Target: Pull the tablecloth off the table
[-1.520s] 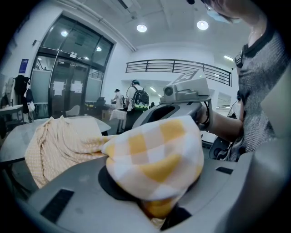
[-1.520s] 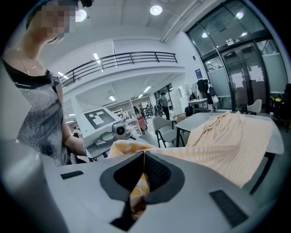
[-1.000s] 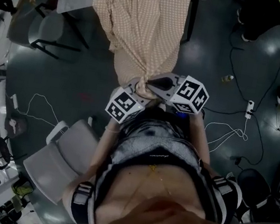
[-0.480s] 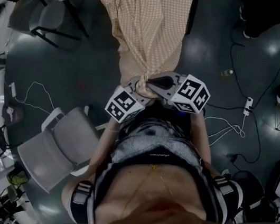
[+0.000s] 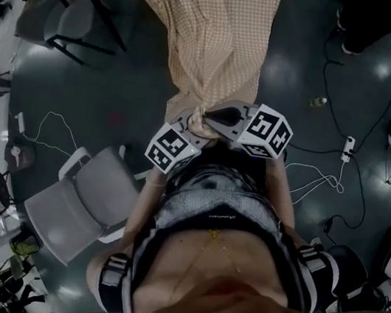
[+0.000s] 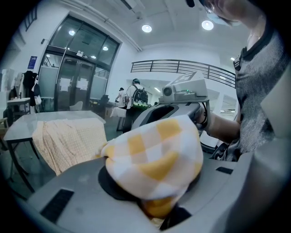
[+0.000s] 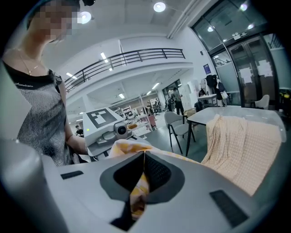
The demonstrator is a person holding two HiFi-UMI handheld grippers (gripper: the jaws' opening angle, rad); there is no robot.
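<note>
Now | left claw clamps tablecloth | right claw clamps tablecloth

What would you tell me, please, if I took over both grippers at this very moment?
Left gripper: shut on a thick bunch of the tablecloth.
Right gripper: shut on a thin fold of it.
The cloth runs from both grippers to the table, far part draped over its edge.
Done: end gripped, cloth partly off.
Left to do: pull back until it clears the table.
</note>
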